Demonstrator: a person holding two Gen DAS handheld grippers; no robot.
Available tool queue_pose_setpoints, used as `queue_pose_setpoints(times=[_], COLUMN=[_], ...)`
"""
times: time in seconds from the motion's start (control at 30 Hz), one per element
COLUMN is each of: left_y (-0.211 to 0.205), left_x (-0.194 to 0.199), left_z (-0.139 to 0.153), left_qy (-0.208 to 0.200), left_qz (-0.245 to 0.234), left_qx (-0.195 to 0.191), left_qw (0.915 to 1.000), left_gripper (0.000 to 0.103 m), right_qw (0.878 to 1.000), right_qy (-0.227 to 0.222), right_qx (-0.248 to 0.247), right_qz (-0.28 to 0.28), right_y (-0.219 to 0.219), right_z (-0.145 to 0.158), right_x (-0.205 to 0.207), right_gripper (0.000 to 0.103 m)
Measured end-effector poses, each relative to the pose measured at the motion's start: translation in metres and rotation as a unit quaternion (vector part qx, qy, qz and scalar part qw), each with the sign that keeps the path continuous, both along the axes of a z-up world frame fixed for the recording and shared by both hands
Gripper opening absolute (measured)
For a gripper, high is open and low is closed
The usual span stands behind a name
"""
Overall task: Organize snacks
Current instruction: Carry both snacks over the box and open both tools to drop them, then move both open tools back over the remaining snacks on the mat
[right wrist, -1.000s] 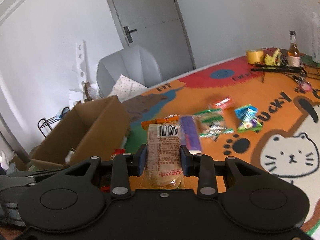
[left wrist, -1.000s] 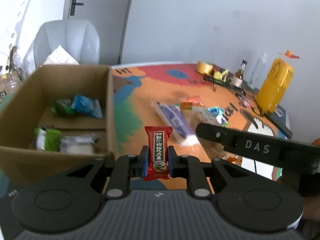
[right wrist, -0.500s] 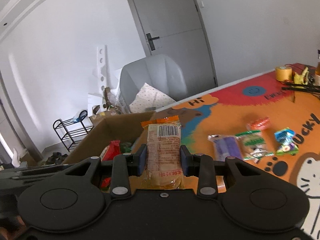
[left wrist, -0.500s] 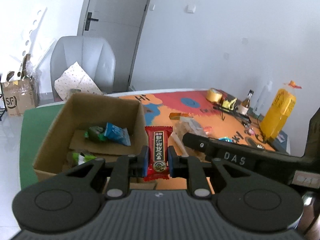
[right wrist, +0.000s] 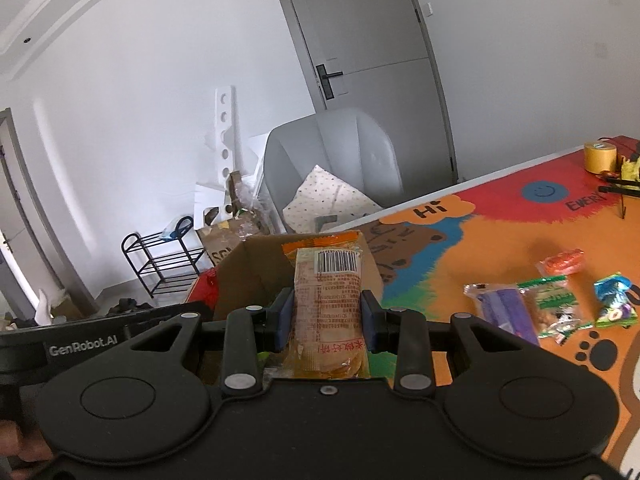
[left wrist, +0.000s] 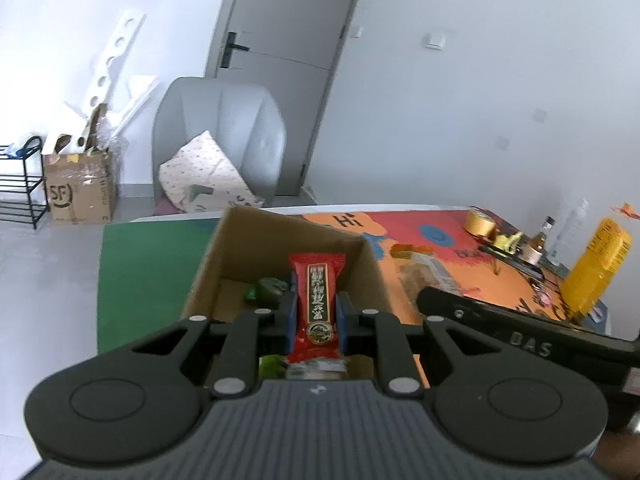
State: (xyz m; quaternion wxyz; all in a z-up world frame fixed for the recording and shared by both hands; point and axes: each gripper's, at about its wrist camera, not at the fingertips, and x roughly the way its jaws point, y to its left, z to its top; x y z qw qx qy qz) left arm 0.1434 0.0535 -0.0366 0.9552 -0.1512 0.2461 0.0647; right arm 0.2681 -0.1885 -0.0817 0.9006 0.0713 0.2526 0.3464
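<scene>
My left tool (left wrist: 316, 314) is clamped on a slim red snack packet (left wrist: 317, 304), and my right tool (right wrist: 326, 314) is clamped on a wider clear pack of golden crackers (right wrist: 330, 312) with a barcode at its top. Both packets stand lengthwise between the pads, long axis running out toward 12 o'clock from each tool, with the upper half sticking free beyond the tips.

The relation that matters is the box. In the left view the open cardboard box (left wrist: 240, 248) sits straight ahead at 12 o'clock and below the red packet; the packet's top overlaps the far inside wall, so I judge the left tool is already over the opening. In the right view the same box (right wrist: 264, 268) lies at 12 o'clock behind the cracker pack, again under the tips. I judge both are about ready to drop, the left perhaps slightly deeper over the box, though I cannot be sure.

The red packet is glossy foil with crimped ends and a dark label strip; the cracker pack is soft, crinkly film, flat and pliable. The box is plain matte corrugated board, and a green wrapper (left wrist: 266, 290) lies inside at 11 o'clock of the red packet.

Out at 3 o'clock in the right view, loose snacks wait on the bench (right wrist: 500, 240): a purple bar (right wrist: 508, 308), a green-printed pack (right wrist: 554, 304), an orange one (right wrist: 562, 262) and a blue one (right wrist: 614, 300). The bench wears a bright orange cartoon mat.
</scene>
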Motion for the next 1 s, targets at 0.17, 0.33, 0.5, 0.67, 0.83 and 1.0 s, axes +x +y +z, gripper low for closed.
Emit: queue_pose_setpoints(times=[0.17, 0.33, 0.5, 0.67, 0.83, 1.0], left_y=[0.014, 0.021, 0.025, 0.024, 0.016, 0.001], left_x=[-0.001, -0.006, -0.012, -0.010, -0.010, -0.011], left_z=[-0.001, -0.001, -0.002, -0.002, -0.002, 0.000], left_qy=[0.003, -0.003, -0.009, -0.006, -0.009, -0.011], left_qz=[0.019, 0.026, 0.045, 0.058, 0.051, 0.037], left_qx=[-0.010, -0.016, -0.015, -0.011, -0.009, -0.001], left_qw=[0.9998, 0.9995, 0.9988, 0.9982, 0.9986, 0.9992], left_gripper=[0.025, 0.046, 0.080, 0.089, 0.093, 0.093], right_qw=[1.000, 1.000, 1.000, 1.000, 0.999, 0.997], right_qy=[0.000, -0.001, -0.007, -0.008, -0.004, 0.002], right_qx=[0.000, 0.008, 0.017, 0.010, 0.012, 0.023], right_qz=[0.006, 0.018, 0.020, -0.010, -0.041, -0.073], right_y=[0.012, 0.027, 0.032, 0.016, -0.004, -0.030], right_z=[0.001, 0.006, 0.009, 0.004, 0.000, -0.007], right_x=[0.003, 0.007, 0.005, 0.001, 0.001, 0.002], right_gripper=[0.033, 0.033, 0.064, 0.082, 0.094, 0.100])
